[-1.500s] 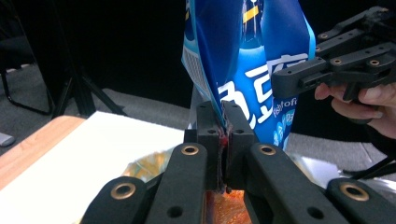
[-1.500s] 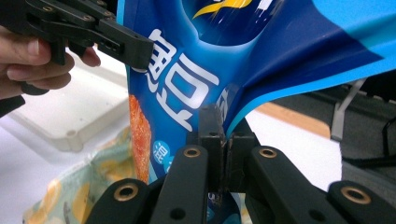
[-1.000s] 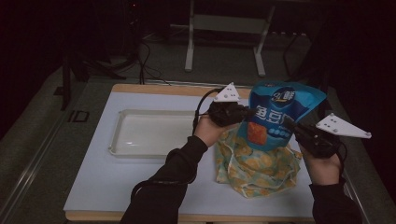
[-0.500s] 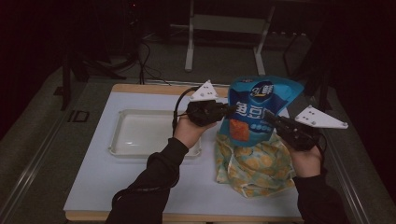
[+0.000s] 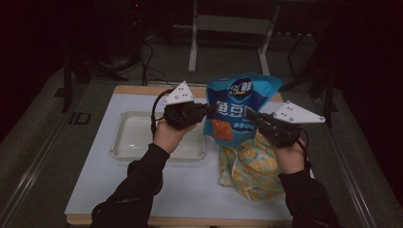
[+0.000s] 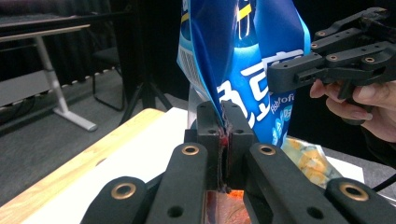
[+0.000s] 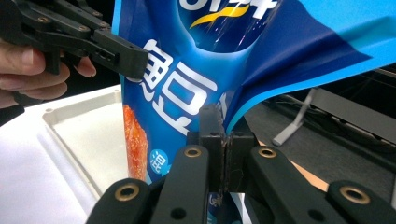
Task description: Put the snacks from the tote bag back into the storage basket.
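Desk (image 5: 142, 190): white top with a wooden rim showing along the far edge and near edge; bare white surface runs open across the near-left part and in front of the tray. Dark floor lies beyond every side, with the legs of a stand past the far edge.

Tray (image 5: 128, 137): shallow, pale, rectangular, lying left of centre on the desk; nothing visible inside it.

Patterned cloth (image 5: 252, 171): yellow and light-toned, crumpled on the desk at the right, below the bag and just left of the person's right forearm.

Snack bag (image 5: 237, 109): blue, with white lettering and an orange patch low on its face; held upright in the air above the desk, between the two hands, over the tray's right end and the cloth (its lower edge stands clear of the desk top).

Left tongs (image 5: 205, 110): pressed together, pinching the bag's left edge; the left gripper view shows the film clamped between the black jaws.

Right tongs (image 5: 249, 115): likewise pressed together, pinching the bag's right edge.
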The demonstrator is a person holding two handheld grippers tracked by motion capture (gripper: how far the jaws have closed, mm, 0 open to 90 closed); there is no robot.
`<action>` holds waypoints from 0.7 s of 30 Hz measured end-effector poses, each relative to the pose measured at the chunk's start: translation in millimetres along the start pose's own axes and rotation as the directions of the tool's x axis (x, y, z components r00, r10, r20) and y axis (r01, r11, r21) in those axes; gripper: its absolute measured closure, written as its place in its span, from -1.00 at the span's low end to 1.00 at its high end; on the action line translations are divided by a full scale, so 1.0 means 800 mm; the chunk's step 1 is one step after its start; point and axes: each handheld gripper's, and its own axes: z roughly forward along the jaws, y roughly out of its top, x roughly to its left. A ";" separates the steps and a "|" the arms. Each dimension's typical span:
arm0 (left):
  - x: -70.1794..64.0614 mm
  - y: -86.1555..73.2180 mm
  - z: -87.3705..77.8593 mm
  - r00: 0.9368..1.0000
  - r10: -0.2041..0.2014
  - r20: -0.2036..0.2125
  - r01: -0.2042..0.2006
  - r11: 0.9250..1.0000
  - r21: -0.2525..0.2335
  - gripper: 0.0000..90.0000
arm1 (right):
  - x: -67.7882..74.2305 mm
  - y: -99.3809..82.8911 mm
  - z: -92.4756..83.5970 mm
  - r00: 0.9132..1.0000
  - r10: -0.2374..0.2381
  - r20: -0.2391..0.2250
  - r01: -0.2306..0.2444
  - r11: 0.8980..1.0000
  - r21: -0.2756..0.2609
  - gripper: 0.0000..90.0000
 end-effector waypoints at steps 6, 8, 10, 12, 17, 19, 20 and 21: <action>0.012 -0.010 -0.029 0.999 -0.016 -0.041 0.016 1.000 0.006 0.98 | 0.018 0.009 0.026 0.999 -0.016 -0.032 0.016 1.000 0.004 0.98; 0.016 -0.015 -0.039 0.998 -0.023 -0.052 0.023 1.000 0.007 0.98 | 0.025 0.011 0.036 0.999 -0.020 -0.042 0.020 1.000 0.004 0.98; 0.020 -0.020 -0.049 0.997 -0.029 -0.065 0.030 1.000 0.010 0.98 | 0.031 0.012 0.046 0.998 -0.020 -0.055 0.020 1.000 0.007 0.98; 0.025 -0.025 -0.058 0.996 -0.037 -0.078 0.038 0.999 0.017 0.98 | 0.037 0.014 0.056 0.997 -0.020 -0.069 0.021 1.000 0.014 0.98; 0.035 -0.034 -0.083 0.992 -0.045 -0.115 0.047 0.999 0.020 0.98 | 0.053 0.020 0.081 0.995 -0.023 -0.095 0.025 1.000 0.016 0.98; 0.039 -0.036 -0.092 0.990 -0.052 -0.130 0.055 0.998 0.019 0.98 | 0.059 0.023 0.090 0.994 -0.024 -0.105 0.025 1.000 0.016 0.98; 0.041 -0.038 -0.097 0.989 -0.050 -0.137 0.054 0.998 0.020 0.98 | 0.062 0.025 0.095 0.994 -0.028 -0.110 0.030 0.999 0.015 0.98; 0.042 -0.039 -0.102 0.988 -0.048 -0.145 0.051 0.998 0.022 0.98 | 0.065 0.026 0.100 0.993 -0.032 -0.115 0.034 0.999 0.016 0.98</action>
